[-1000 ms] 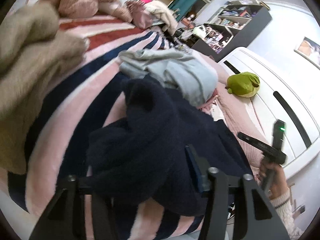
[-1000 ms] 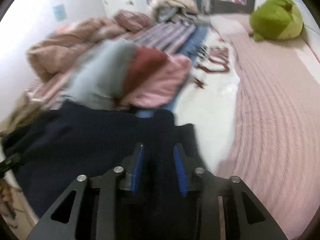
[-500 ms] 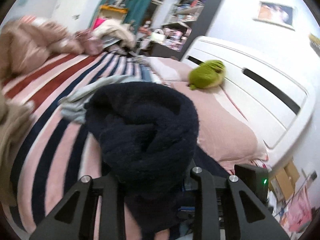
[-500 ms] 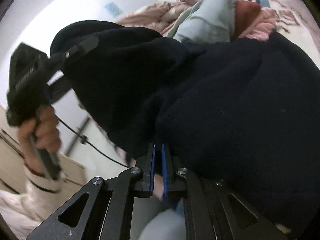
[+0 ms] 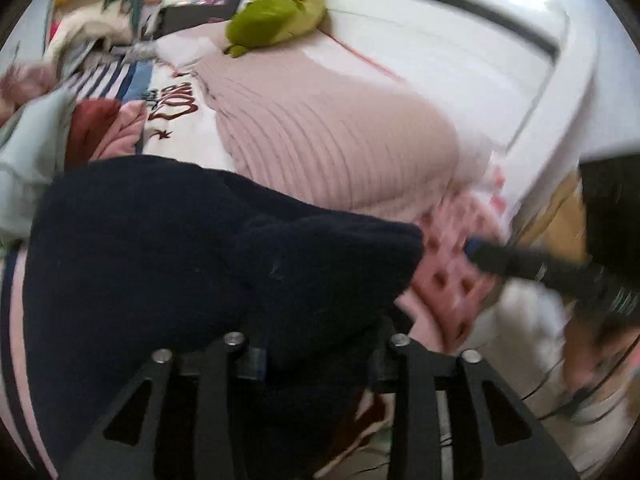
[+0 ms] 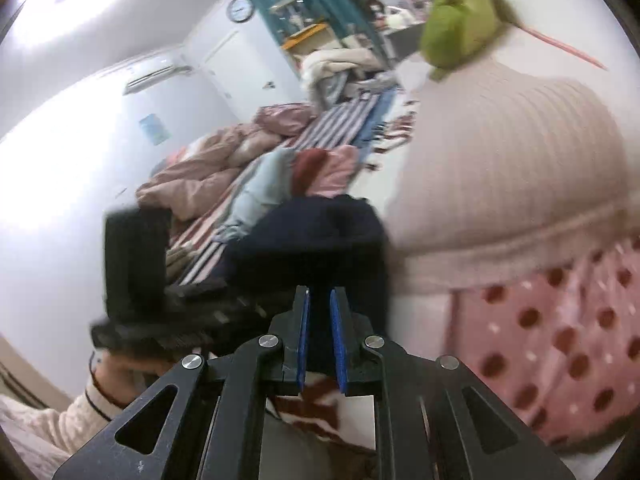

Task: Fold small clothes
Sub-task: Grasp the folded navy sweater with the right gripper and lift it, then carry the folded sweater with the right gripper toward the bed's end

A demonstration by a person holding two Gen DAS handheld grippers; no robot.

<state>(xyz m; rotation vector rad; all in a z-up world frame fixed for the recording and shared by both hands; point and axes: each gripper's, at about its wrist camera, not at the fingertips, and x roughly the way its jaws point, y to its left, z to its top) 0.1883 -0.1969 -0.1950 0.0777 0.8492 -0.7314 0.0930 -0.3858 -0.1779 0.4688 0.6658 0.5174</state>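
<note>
We are at a messy bed (image 5: 340, 148) with a pink ribbed blanket, a green plush toy (image 6: 460, 20) and a wall clock (image 6: 241, 9) far behind. Our left tongs (image 5: 316, 344) pinch the dark navy fleece garment (image 5: 180, 240), which bunches over their jaws and hangs at the bed's edge, while our right tongs (image 6: 320, 320) stand a little spread with nothing between their blue pads (image 6: 338, 344). We think the thick fleece could slip out or fold crooked, since only one side holds it, and the red writing on the white cloth (image 5: 172, 100) is too blurry for us to read.
</note>
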